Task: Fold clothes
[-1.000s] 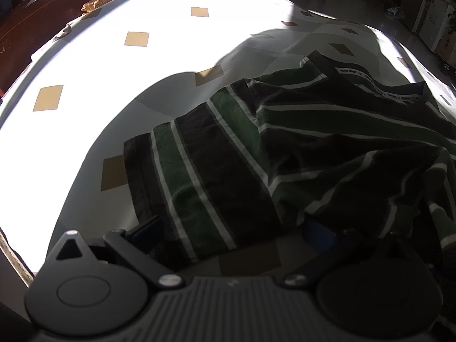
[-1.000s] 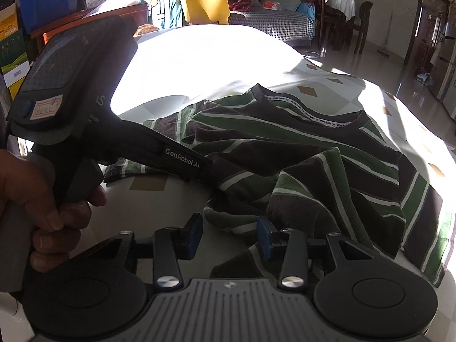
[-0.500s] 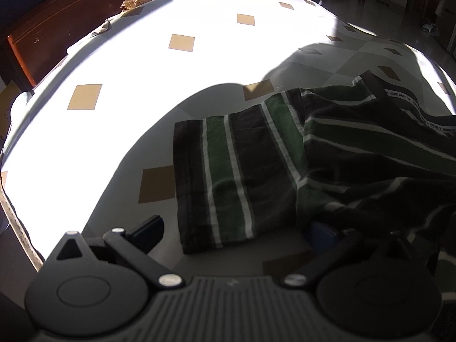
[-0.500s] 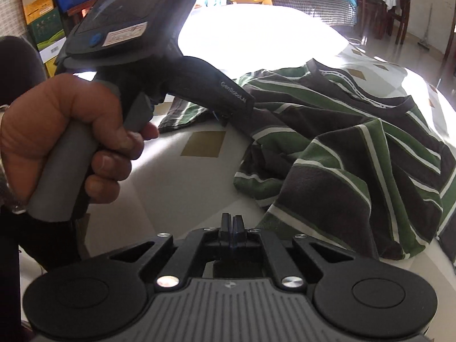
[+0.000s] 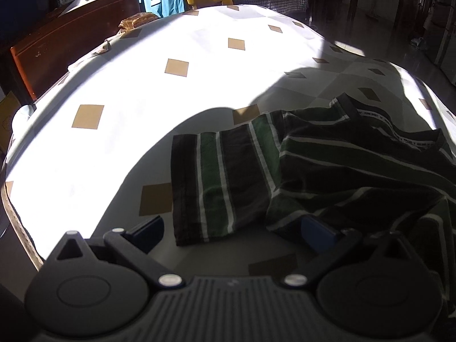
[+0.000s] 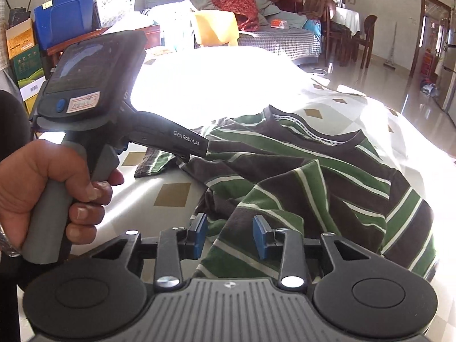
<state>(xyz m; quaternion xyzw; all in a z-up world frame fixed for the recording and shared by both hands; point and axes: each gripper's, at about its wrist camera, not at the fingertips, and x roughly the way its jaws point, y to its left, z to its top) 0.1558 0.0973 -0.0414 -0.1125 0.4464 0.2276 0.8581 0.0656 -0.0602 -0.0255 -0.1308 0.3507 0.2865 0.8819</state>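
Observation:
A green, dark grey and white striped T-shirt (image 5: 327,165) lies crumpled on the tablecloth (image 5: 171,108); one sleeve (image 5: 222,182) is spread flat toward the left. My left gripper (image 5: 230,230) is open, just short of the sleeve hem, with its right pad under a fold of the shirt. In the right wrist view the shirt (image 6: 313,176) fills the middle, neckline at the far side. My right gripper (image 6: 229,236) is open over a bunched fold at the shirt's near edge. The left gripper's body (image 6: 94,91) and the hand holding it show at left.
The white tablecloth with tan diamonds is in bright sun at the far side (image 6: 228,79). A wooden cabinet (image 5: 65,42) stands along the table's left edge. A yellow chair (image 6: 216,31), a bed (image 6: 279,40) and dining chairs (image 6: 364,37) lie beyond.
My right gripper, shut half a second ago, has opened over the shirt's near fold. My left gripper has drawn back from the sleeve, which now lies flatter and farther ahead.

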